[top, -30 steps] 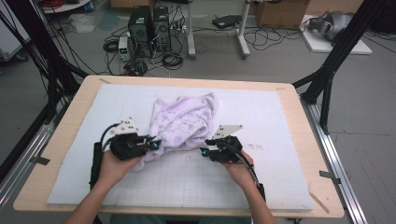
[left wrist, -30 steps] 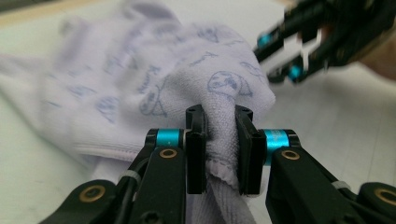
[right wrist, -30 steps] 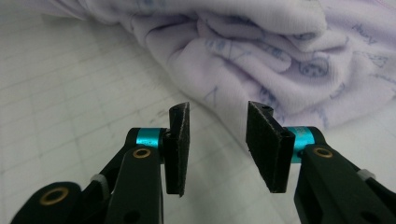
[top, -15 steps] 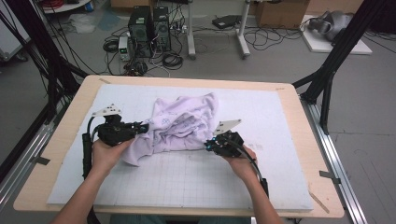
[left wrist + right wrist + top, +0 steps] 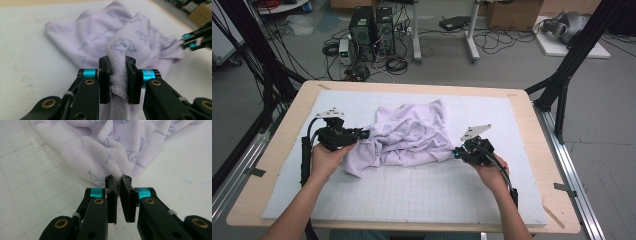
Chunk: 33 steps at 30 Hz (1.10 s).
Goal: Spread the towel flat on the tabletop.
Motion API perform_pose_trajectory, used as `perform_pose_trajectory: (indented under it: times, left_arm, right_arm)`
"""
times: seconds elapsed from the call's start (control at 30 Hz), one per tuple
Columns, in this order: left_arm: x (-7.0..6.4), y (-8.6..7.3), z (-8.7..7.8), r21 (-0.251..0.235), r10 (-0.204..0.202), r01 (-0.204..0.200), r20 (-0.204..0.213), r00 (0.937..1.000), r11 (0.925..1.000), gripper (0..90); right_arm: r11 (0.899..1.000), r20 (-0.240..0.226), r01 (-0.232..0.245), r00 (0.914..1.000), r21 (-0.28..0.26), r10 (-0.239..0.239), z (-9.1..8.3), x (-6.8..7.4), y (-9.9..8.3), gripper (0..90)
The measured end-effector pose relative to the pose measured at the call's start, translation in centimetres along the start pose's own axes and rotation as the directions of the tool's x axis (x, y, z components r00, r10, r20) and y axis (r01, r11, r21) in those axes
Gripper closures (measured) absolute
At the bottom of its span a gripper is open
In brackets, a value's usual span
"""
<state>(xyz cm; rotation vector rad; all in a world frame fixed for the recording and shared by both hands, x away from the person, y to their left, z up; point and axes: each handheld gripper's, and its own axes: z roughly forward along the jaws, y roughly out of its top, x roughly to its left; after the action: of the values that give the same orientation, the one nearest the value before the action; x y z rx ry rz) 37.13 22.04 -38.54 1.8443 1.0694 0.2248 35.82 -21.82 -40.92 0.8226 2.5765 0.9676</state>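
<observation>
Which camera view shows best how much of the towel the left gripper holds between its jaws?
The left gripper view: the left gripper pinches a thick fold of the lilac towel close up. The high view shows that gripper small, at the towel's left edge. The right gripper view shows the right gripper nipping a thin edge.

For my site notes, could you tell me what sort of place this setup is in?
Probably a robotics lab or workshop: a wooden table with a white gridded mat inside black metal framing, with black desktop computer towers and loose cables on a grey floor.
</observation>
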Motion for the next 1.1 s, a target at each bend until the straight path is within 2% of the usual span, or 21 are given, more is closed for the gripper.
perform_pose_trajectory:
  times: [0.13,0.23,0.3,0.33,0.43,0.53,0.6,0.67,0.73,0.83,0.87,0.9,0.93,1.0,1.07,1.1]
  left_arm:
    - [1.5,-0.4,1.6,0.059,-0.026,0.028,-0.036,0.999,0.9979,73.1]
    - [1.8,-0.4,1.2,0.053,-0.034,0.037,-0.057,0.9978,0.9979,59.5]
    - [1.4,-0.2,0.5,0.032,-0.015,0.016,-0.056,0.9983,0.9994,53.9]
    - [0.9,-0.1,-0.1,0.019,0.009,-0.008,-0.057,0.9984,0.9998,52.6]
    - [-0.3,0.1,-1.3,0.001,0.065,-0.065,-0.057,0.9963,0.9979,49.2]
    - [-1.4,0.0,-1.9,0.004,0.101,-0.101,-0.04,0.9941,0.9949,48.1]
    - [-2.0,-0.5,-1.8,0.029,0.143,-0.142,-0.03,0.9893,0.9894,47.9]
    - [-2.1,-1.1,-1.2,0.062,0.156,-0.153,-0.033,0.9872,0.9862,48.1]
    - [-1.9,-1.7,-0.3,0.113,0.15,-0.147,-0.018,0.9886,0.9827,50.5]
    - [-1.3,-2.8,0.7,0.161,0.138,-0.136,-0.002,0.9904,0.9775,56.1]
    - [-1.1,-3.1,1.1,0.181,0.135,-0.133,0.002,0.9909,0.9744,58.1]
    - [-0.9,-3.3,1.5,0.212,0.14,-0.138,0.008,0.9902,0.9674,62.3]
    - [-0.9,-3.4,1.7,0.228,0.143,-0.141,0.007,0.9897,0.9635,65.7]
    - [-0.9,-3.4,2.0,0.232,0.153,-0.152,0.014,0.9882,0.9608,72.7]
    - [-1.2,-3.3,1.8,0.213,0.167,-0.166,0.015,0.9859,0.9629,81.6]
    - [-1.2,-3.2,1.6,0.205,0.171,-0.171,0.02,0.9851,0.9637,84.3]
  right_arm:
    - [0.999,-0.014,-0.033,0.9994,0.006,0.033,1.1,-0.9,-0.1,82.3]
    - [0.998,-0.047,-0.057,0.9973,-0.03,0.055,0.8,-1.0,0.0,70.3]
    - [0.996,-0.044,-0.044,0.9982,-0.081,0.04,-0.1,-0.4,0.4,67.8]
    - [0.994,-0.047,-0.041,0.9982,-0.101,0.036,-0.4,-0.2,0.6,67.1]
    - [0.991,-0.059,-0.004,0.9983,-0.13,-0.004,-1.1,1.0,2.2,66.2]
    - [0.988,-0.075,0.043,0.9957,-0.146,-0.054,-0.5,2.3,3.9,64.6]
    - [0.988,-0.092,0.051,0.9936,-0.148,-0.065,0.3,2.9,5.0,63.5]
    - [0.989,-0.103,0.061,0.9919,-0.134,-0.075,1.6,3.5,5.9,62.4]
    - [0.991,-0.11,0.073,0.9903,-0.114,-0.085,2.9,3.9,6.6,61.4]
    - [0.991,-0.109,0.094,0.9886,-0.092,-0.104,5.1,4.5,7.9,60.8]
    - [0.993,-0.115,0.089,0.9886,-0.075,-0.097,5.8,4.7,8.2,60.7]
    - [0.993,-0.107,0.099,0.9887,-0.06,-0.105,6.5,4.7,8.4,60.8]
    - [0.994,-0.103,0.097,0.9895,-0.04,-0.101,7.1,4.7,8.6,61.4]
    - [0.996,-0.102,0.092,0.9906,-0.004,-0.092,8.2,4.6,8.7,67.7]
    - [0.996,-0.101,0.09,0.9911,0.028,-0.086,8.9,4.6,8.8,81.6]
    - [0.995,-0.113,0.094,0.9895,0.032,-0.09,8.9,4.5,8.7,83.0]
